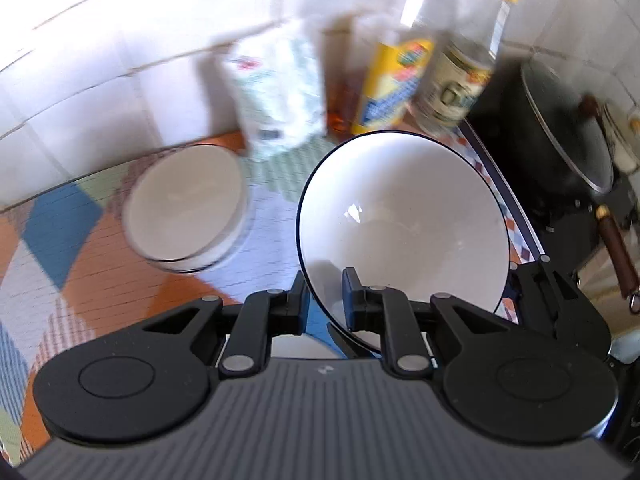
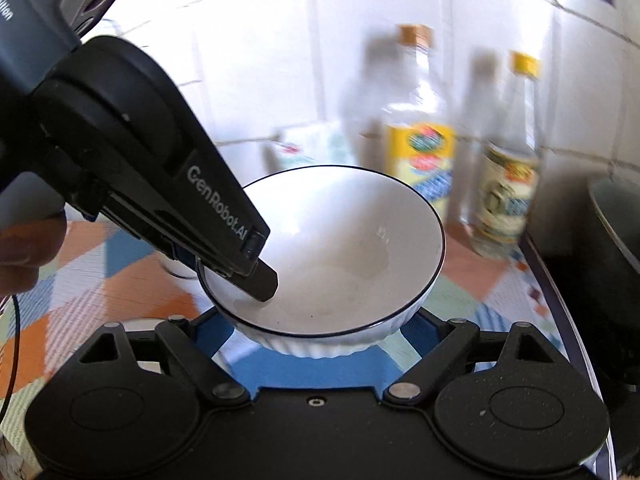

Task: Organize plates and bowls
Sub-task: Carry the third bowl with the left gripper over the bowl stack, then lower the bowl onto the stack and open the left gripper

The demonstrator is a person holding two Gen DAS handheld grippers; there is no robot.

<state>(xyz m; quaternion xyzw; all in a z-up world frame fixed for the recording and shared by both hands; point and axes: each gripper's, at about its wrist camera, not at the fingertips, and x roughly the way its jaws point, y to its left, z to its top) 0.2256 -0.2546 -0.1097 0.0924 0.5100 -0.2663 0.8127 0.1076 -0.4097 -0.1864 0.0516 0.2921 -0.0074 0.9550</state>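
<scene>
A white bowl (image 1: 400, 216) with a thin dark rim hangs tilted above the patterned mat (image 1: 60, 220). My left gripper (image 1: 325, 280) is shut on the bowl's near rim, one finger inside and one outside. In the right wrist view the same bowl (image 2: 340, 248) sits between the wide-set fingers of my right gripper (image 2: 316, 324). Its blue pads (image 2: 212, 316) lie against the ribbed outer wall on both sides. The left gripper (image 2: 260, 280) reaches in from the upper left. A stack of white dishes (image 1: 188, 208) rests on the mat to the left, blurred.
Against the tiled wall stand a yellow-labelled bottle (image 1: 396, 80), a clear bottle with a yellow cap (image 1: 456, 80) and a plastic bag (image 1: 280, 96). A black pot with a glass lid (image 1: 560, 140) sits on the right. A hand (image 2: 28, 256) shows at the left edge.
</scene>
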